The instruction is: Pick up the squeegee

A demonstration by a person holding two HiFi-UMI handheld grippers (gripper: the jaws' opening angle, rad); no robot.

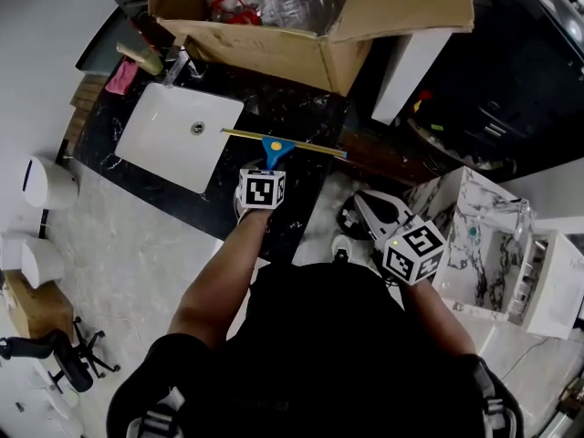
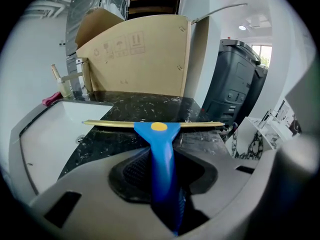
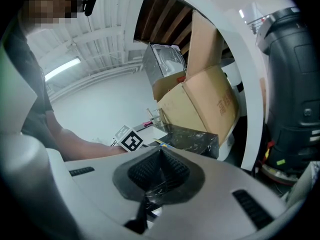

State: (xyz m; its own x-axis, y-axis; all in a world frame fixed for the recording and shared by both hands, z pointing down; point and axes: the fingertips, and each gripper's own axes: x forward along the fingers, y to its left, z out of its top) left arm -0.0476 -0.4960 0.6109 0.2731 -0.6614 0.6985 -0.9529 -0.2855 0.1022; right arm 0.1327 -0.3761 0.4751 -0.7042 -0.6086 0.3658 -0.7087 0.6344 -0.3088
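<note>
The squeegee (image 1: 274,146) has a blue handle, a yellow dot and a long yellowish blade. It lies on the black marble counter (image 1: 283,108) just right of the white sink (image 1: 173,135). My left gripper (image 1: 271,165) reaches over the counter's front edge. In the left gripper view the blue handle (image 2: 161,154) runs straight back between the two pads of the left gripper (image 2: 161,176), which close on it. The blade (image 2: 150,124) still rests flat on the counter. My right gripper (image 1: 370,210) hangs lower at the right, off the counter; in the right gripper view its pads (image 3: 160,159) meet with nothing between them.
A big open cardboard box (image 1: 301,26) with clear plastic inside stands on the counter behind the squeegee. A faucet (image 1: 178,62) and a pink cloth (image 1: 120,76) sit behind the sink. A black bin (image 1: 511,71) and a white marbled rack (image 1: 493,245) stand at the right.
</note>
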